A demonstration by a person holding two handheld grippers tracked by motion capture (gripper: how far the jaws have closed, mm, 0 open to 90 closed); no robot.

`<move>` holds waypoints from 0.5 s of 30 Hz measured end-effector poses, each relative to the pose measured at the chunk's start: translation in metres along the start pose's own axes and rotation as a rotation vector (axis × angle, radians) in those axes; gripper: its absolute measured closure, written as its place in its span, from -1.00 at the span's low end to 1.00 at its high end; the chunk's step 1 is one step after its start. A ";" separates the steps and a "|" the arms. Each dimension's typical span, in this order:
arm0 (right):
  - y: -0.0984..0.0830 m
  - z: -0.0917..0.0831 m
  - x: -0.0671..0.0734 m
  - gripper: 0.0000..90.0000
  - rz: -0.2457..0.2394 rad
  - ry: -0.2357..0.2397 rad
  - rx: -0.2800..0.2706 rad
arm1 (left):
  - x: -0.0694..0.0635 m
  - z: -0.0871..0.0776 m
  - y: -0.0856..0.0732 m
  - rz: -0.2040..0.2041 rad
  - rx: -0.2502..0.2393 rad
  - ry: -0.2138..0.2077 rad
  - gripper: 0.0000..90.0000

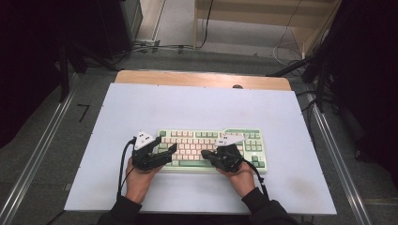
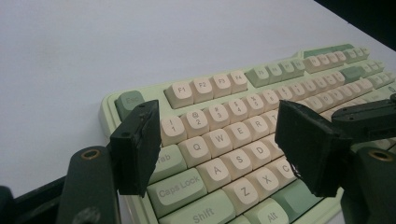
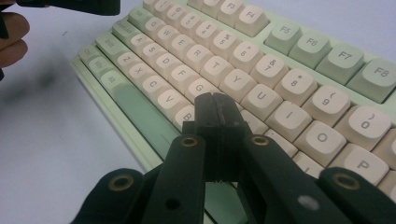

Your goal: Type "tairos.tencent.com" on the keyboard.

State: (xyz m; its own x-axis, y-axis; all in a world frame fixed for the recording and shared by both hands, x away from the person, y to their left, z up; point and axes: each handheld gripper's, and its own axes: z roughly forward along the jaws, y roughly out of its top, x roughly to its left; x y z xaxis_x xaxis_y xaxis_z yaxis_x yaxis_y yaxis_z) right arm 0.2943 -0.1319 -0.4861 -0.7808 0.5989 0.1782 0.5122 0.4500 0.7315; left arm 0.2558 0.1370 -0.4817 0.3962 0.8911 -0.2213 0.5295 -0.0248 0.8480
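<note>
Looks like key-pressing here: the right gripper [image 3: 216, 105] has its jaws pinched together into one blunt tip, sitting right over the H/B keys of the keyboard [image 1: 212, 134], so I'd come straight down to avoid clipping neighbours. The left gripper [image 2: 224, 144] hangs with jaws apart and empty above the Q/A/Z end. The keyboard lies flat under both tools, long axis running across from one to the other.
</note>
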 end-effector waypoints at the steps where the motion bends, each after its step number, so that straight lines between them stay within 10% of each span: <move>1: 0.000 0.000 0.000 0.94 -0.002 -0.001 0.000 | 0.000 0.000 0.000 -0.001 0.000 0.000 -0.29; 15: -0.001 0.003 0.001 0.94 -0.004 0.000 0.008 | 0.000 0.000 0.000 -0.002 0.001 0.004 -0.27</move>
State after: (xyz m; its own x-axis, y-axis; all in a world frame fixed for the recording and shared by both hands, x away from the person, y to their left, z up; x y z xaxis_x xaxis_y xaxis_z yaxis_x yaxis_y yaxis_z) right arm 0.2940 -0.1298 -0.4879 -0.7826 0.5973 0.1753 0.5121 0.4577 0.7268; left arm 0.2556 0.1375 -0.4817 0.3924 0.8928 -0.2211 0.5310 -0.0236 0.8470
